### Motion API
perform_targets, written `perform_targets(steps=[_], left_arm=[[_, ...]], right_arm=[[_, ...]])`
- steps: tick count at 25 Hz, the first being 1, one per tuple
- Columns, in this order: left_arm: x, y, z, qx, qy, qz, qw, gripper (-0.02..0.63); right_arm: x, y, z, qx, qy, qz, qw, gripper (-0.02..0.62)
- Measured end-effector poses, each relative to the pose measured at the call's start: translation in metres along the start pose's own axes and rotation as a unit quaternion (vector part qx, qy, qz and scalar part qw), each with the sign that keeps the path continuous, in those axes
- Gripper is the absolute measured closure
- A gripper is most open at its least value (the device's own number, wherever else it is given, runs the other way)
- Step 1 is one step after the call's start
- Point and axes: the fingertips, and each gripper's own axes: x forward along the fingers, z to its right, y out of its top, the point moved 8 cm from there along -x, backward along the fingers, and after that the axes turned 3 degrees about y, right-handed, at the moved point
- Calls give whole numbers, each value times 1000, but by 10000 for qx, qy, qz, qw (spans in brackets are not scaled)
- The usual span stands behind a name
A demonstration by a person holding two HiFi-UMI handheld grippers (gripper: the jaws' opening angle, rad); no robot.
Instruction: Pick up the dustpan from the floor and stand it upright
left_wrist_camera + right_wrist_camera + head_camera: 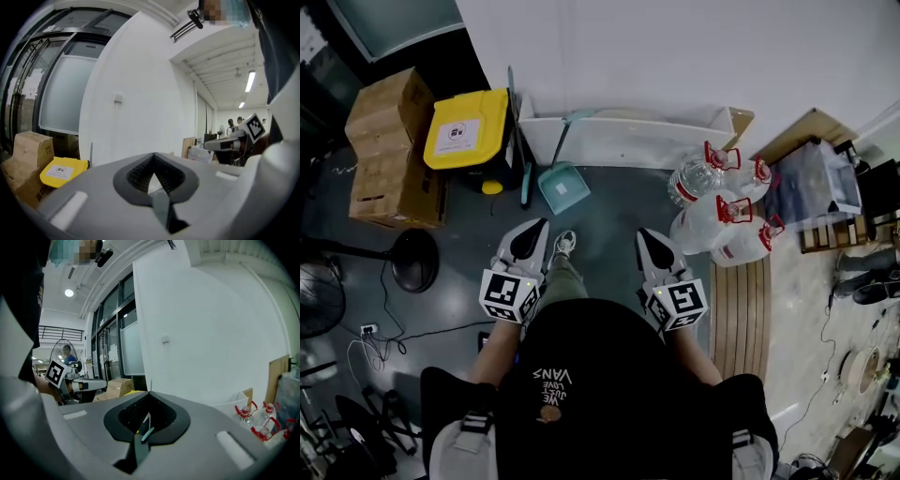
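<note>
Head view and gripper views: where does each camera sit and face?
Head view: on the person's head, looking steeply down at the dustpan; torso, shoe, left gripper, right gripper show.
Left gripper view: on that gripper, facing the white wall; shut jaws show.
Right gripper view: likewise, facing that wall; shut jaws show.
Shared: head and left gripper views show the yellow bin.

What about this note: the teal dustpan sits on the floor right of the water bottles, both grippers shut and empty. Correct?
No. The head view shows the dustpan left of the water bottles, not right of them. The rest stands: the left gripper and right gripper are shut and empty.
</note>
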Motion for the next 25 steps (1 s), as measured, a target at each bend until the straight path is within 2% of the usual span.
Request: perform_targets(steps=[25], left_arm=[[9, 1, -18, 2, -178, -91, 9998, 554]], right_arm=[[13, 1, -2, -9, -122, -35, 9999, 594]])
